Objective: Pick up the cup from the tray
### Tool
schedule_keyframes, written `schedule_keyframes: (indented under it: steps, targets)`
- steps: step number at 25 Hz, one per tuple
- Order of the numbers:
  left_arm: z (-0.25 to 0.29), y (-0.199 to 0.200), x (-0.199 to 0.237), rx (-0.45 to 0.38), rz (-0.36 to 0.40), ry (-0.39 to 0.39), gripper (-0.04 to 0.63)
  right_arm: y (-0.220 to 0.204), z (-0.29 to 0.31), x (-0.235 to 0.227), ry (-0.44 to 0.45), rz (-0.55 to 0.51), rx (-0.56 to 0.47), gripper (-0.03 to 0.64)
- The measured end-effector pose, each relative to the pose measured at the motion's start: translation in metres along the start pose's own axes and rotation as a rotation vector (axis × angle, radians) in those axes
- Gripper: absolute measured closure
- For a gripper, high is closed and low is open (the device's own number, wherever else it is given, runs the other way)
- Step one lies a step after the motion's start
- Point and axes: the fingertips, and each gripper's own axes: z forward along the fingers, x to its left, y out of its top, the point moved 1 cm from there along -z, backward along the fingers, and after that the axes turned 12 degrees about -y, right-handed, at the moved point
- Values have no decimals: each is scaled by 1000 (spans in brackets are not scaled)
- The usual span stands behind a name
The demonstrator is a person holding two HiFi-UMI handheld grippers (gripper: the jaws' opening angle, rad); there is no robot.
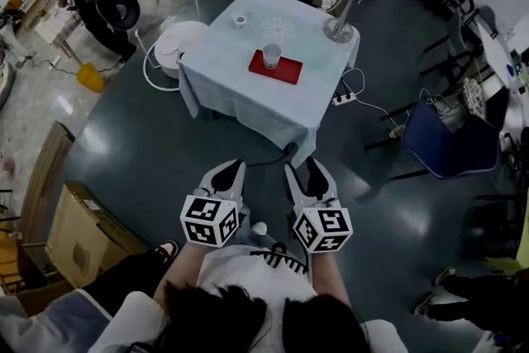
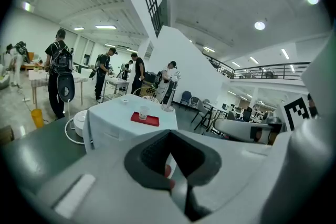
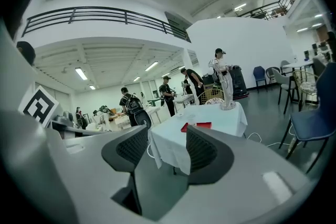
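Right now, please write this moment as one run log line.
stage: before approach | cup: upright on red tray | left tool: shut, empty | right tool: open, empty | table: not reached

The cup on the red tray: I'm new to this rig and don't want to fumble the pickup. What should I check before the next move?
1. Cup upright on the tray: ok.
2. Nothing else on the tray crowding the cup: ok.
3. Right claw open and empty: ok.
4. Left claw open: not ok; its jaws are together.
5. Cup within reach: not ok; both claws are held far short of the table.
6. Walking path: not ok; a cable lies on the floor at the table's near corner.
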Motion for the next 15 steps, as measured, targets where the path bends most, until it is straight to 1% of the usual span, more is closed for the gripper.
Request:
schedule_keyframes:
  steps: [3, 8, 12, 15]
  targets:
    - [9, 7, 7, -9, 7, -1, 595, 9, 11, -2, 5, -2, -21, 360]
    - [27, 19, 19, -21, 21, -14, 595, 18, 32, -8, -15, -14, -49, 322]
    - [45, 35, 31, -22, 29, -29, 595, 32, 52, -15, -44, -5, -63, 322]
    - [57, 39, 41, 0, 32, -42, 595, 31, 66, -18, -62, 9, -47, 322]
